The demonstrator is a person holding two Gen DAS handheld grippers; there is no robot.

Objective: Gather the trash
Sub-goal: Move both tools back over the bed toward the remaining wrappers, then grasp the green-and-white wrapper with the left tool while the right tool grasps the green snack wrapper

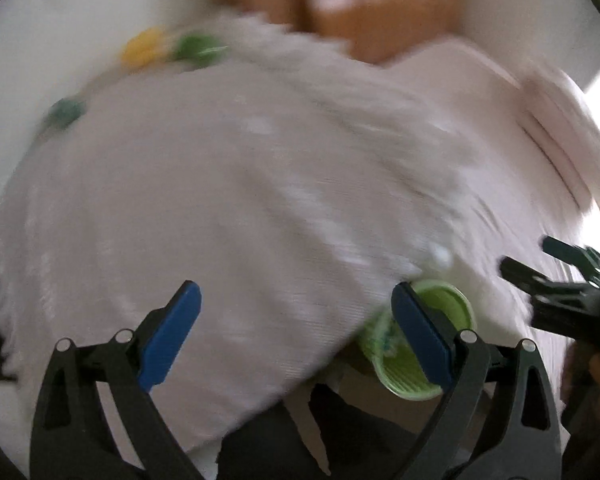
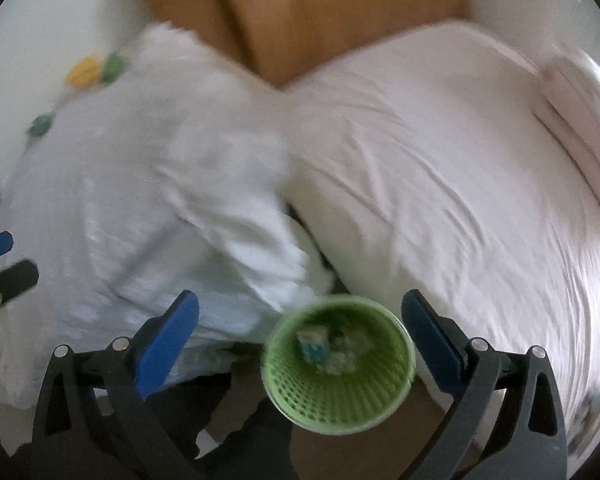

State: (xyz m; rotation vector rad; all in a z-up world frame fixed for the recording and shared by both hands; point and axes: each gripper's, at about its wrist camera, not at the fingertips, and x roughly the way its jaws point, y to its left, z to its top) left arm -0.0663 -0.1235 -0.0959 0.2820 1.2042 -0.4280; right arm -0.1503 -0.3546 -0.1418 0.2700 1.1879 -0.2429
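Right wrist view: green basket [image 2: 338,364] stands upright, mouth up, holding trash [image 2: 332,348].

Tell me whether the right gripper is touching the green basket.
Apart. In the right wrist view the right gripper is wide open, and the green basket sits lower between its fingers with bedding and floor showing on both sides of its rim.

I'm in a home bedroom, white-sheeted bed [image 2: 440,168] beyond my jaws, wooden headboard [image 2: 320,12] farther, pillows [image 2: 576,92] to the right
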